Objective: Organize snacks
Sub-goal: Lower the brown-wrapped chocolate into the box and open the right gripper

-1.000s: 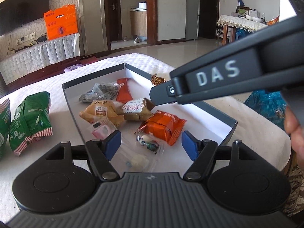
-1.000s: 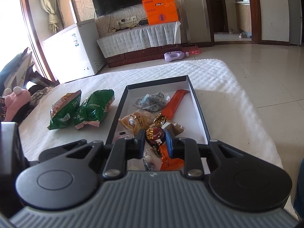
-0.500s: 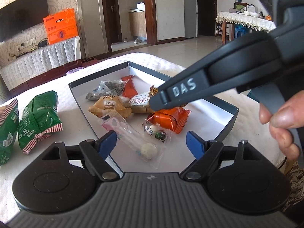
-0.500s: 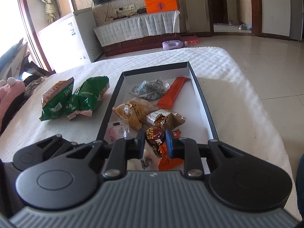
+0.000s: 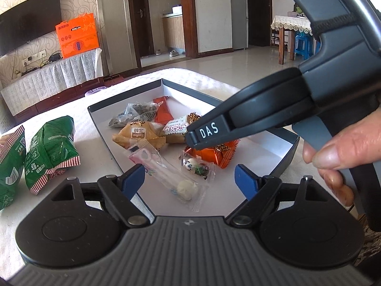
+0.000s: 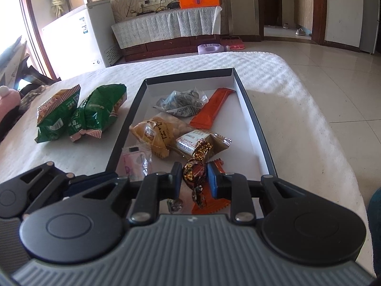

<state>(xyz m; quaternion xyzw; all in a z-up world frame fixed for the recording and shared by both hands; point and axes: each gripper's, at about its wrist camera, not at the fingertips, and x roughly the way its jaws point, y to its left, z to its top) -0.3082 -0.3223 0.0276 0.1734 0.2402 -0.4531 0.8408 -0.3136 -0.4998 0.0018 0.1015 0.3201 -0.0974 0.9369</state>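
A shallow dark-rimmed tray (image 6: pixel 252 119) with a white floor lies on the white cloth and holds several wrapped snacks: a seed pack (image 6: pixel 183 104), an orange bar (image 6: pixel 212 112), a yellow pastry (image 6: pixel 154 133). My right gripper (image 6: pixel 194 178) is shut on a brown-and-gold foil candy (image 6: pixel 194 170), low over the tray's near end. In the left wrist view that right gripper (image 5: pixel 191 139) reaches in from the right above an orange packet (image 5: pixel 214 155). My left gripper (image 5: pixel 189 182) stands open over the tray's near corner. A clear-wrapped sweet (image 5: pixel 166 176) lies below its pads, untouched.
Two green snack bags (image 6: pixel 100 112) (image 6: pixel 57 116) lie on the cloth left of the tray. A person's hand (image 5: pixel 343 152) holds the right gripper's handle. The cloth-covered table (image 6: pixel 297 100) drops off to tiled floor on the right; a white fridge (image 6: pixel 83 38) stands behind.
The right gripper has come lower and further over the tray with the foil candy still in it. The left jaws have spread wider, and more of the clear-wrapped sweet shows between them.
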